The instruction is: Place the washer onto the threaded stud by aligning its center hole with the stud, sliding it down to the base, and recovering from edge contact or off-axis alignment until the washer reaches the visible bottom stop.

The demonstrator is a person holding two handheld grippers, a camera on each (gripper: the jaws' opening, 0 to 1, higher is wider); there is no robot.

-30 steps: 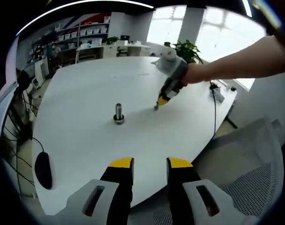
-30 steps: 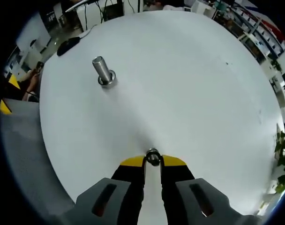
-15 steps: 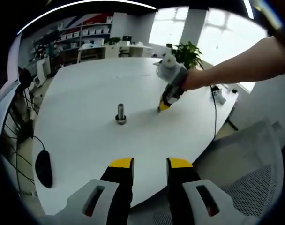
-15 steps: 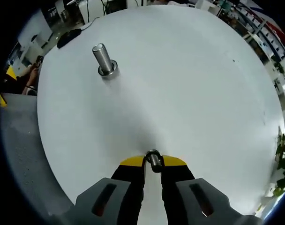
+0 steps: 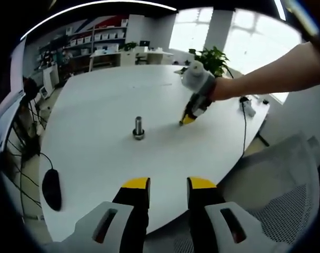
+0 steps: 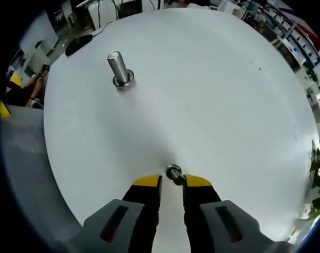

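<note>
The right gripper (image 6: 172, 182) is pointing down at the white bench (image 6: 212, 95), its yellow-tipped fingers (image 6: 147, 182) standing a narrow gap apart. The washer (image 6: 174, 173) is sitting just off the fingertips, at the mouth of that gap; whether the fingers are touching it or gripping it cannot be told from this angle. The threaded stud (image 6: 118, 67) is standing upright on its round base well apart from the washer, further across the bench and toward the left of the right gripper view.

In the left gripper view, the left gripper (image 5: 169, 184) is hovering near the bench's (image 5: 97, 153) edge with its fingers (image 5: 137, 185) parted and holding nothing. The stud (image 5: 138, 127) is rising from the middle of the bench, and to its right the right gripper (image 5: 187, 120) is tipping down onto the surface, held by a person's hand (image 5: 219, 88). A black computer mouse (image 5: 51, 188) is lying near the bench's left edge, with its cable trailing off the side. A mesh office chair (image 5: 278, 195) is sitting at lower right.
</note>
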